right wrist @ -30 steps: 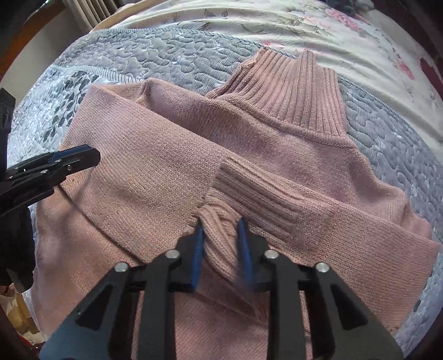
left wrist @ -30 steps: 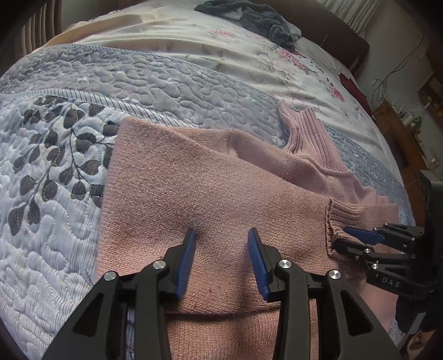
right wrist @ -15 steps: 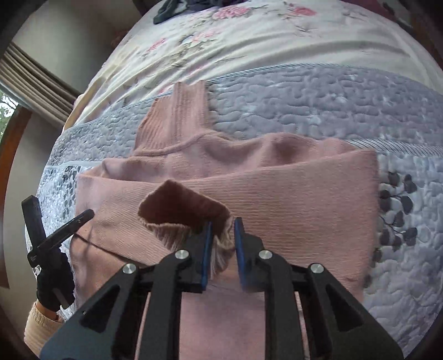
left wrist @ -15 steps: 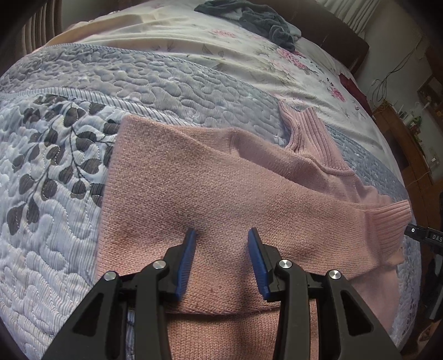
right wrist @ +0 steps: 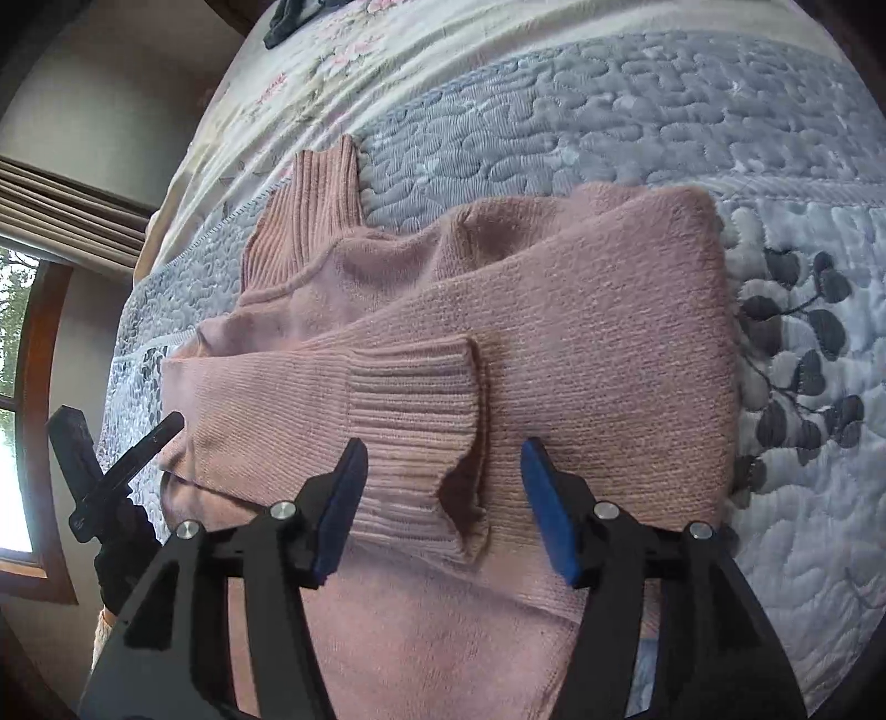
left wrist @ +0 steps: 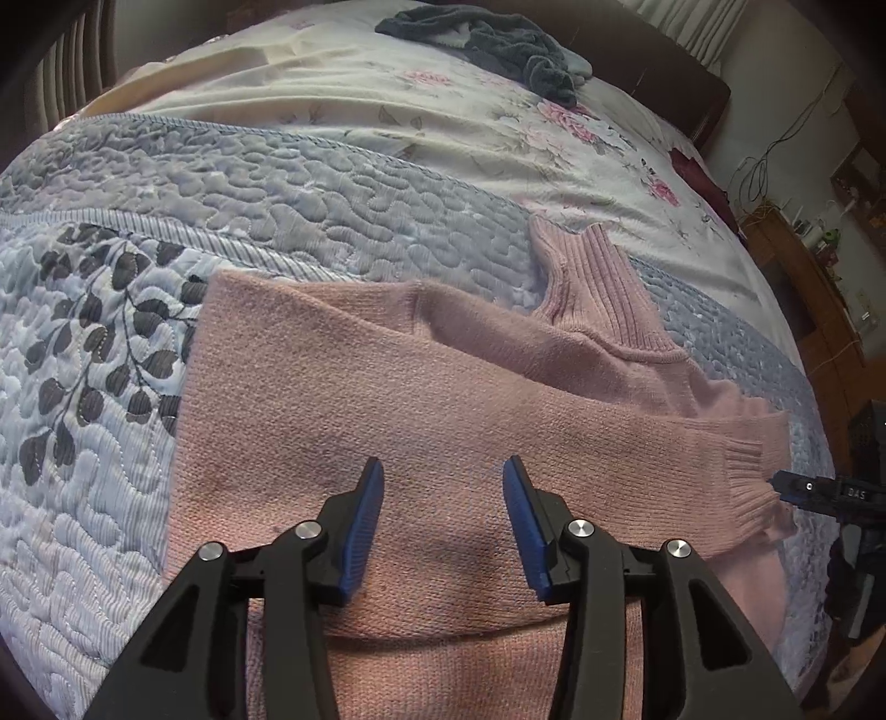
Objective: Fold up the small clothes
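Note:
A pink knitted turtleneck sweater (left wrist: 415,399) lies flat on the quilted bed cover, with its ribbed collar (left wrist: 603,277) pointing toward the head of the bed. One sleeve is folded across the body, and its ribbed cuff (right wrist: 415,399) rests on the chest. My right gripper (right wrist: 443,459) is open just behind that cuff, with the cuff's edge lying loose between the blue pads. My left gripper (left wrist: 443,487) hovers open over the sweater's lower body, holding nothing. The right gripper's tip (left wrist: 797,490) shows at the sweater's right edge beside the cuff (left wrist: 747,487).
A grey-blue quilt (left wrist: 111,443) with a leaf print covers the near part of the bed, with a floral sheet (left wrist: 443,127) beyond. A dark grey garment (left wrist: 498,39) lies near the headboard. Wooden furniture (left wrist: 819,288) stands to the right, and a window (right wrist: 16,332) is at the left.
My right gripper carried the sleeve cuff across the sweater, laid it on the body and opened, letting it go. The left gripper stayed open in place.

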